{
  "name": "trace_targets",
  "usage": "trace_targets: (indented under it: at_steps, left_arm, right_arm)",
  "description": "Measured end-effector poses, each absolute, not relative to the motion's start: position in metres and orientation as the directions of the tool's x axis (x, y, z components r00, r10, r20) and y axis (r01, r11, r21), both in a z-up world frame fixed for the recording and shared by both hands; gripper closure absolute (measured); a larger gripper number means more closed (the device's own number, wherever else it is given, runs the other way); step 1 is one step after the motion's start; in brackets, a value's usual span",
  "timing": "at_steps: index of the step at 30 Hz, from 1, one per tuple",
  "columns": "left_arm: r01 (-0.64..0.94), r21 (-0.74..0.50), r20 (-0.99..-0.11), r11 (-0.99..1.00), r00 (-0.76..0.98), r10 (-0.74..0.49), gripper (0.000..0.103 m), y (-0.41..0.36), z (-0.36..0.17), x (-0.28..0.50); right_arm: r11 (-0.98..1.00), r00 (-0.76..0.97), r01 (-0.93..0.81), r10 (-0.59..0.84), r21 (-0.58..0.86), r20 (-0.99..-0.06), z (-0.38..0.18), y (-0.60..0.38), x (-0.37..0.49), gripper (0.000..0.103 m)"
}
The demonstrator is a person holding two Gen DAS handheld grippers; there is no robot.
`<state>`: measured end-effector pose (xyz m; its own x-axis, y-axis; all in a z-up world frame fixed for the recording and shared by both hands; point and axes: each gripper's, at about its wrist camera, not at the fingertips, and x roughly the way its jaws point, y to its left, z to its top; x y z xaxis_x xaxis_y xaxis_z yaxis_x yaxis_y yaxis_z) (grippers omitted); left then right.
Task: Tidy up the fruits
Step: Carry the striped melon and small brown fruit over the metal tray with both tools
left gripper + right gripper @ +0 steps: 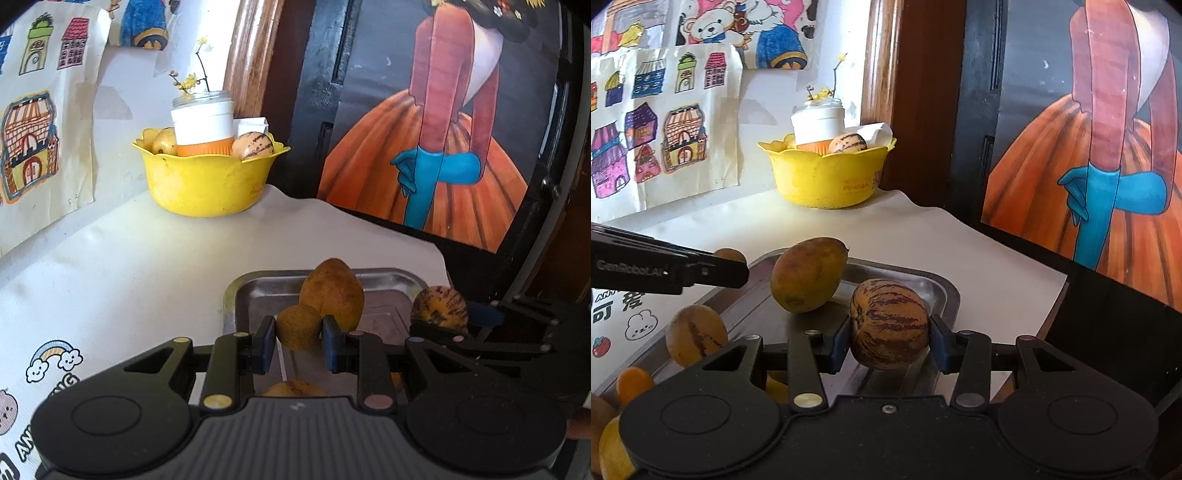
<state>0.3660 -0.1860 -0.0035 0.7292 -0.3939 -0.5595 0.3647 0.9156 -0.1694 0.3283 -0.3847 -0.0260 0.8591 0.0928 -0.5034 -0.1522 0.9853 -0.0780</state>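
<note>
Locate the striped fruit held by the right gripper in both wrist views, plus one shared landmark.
Left wrist view: striped fruit at the right edge of the metal tray, lower right, in the right gripper.
Right wrist view: the striped fruit sits bottom centre, clamped between the right gripper pads, over the tray.
Shared landmark: yellow bowl at the back of the table.

A white-covered table [923,236] fills my view: a steel tray [943,291] lies just ahead of and under my tongs, while a yellow bowl [827,177] sits well beyond them at the table's far edge, against the wall.
</note>
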Motion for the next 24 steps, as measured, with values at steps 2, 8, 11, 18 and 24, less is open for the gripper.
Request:
trace_targets:
  at_steps: [2,8,11,18,24]
  left_arm:
    - [0.362,-0.159,-0.571,0.918,0.725,-0.385,0.074,-0.188,-0.004,0.367]
    - [0.325,-0.165,-0.632,0.931,0.69,-0.353,0.074,-0.188,-0.011,0.375]
    - [0.311,-0.167,-0.659,0.936,0.671,-0.34,0.074,-0.187,-0.014,0.38]
    - [0.297,-0.176,-0.681,0.939,0.651,-0.334,0.074,-0.186,-0.018,0.384]
    - [0.299,-0.165,-0.686,0.94,0.649,-0.327,0.073,-0.189,-0.018,0.385]
  right_arm:
    - [0.986,0.856,-0.148,0.087,-0.079,-0.509,-0.029,-0.383,0.331,0.056]
    - [0.987,0.85,-0.148,0.097,-0.058,-0.517,-0.032,-0.38,0.335,0.056]
    - [0.989,0.85,-0.142,0.096,-0.05,-0.517,-0.033,-0.379,0.336,0.056]
    - [0.988,0.852,-0.14,0.091,-0.057,-0.516,-0.033,-0.377,0.338,0.055]
    - [0.988,0.852,-0.139,0.088,-0.061,-0.517,-0.034,-0.377,0.338,0.054]
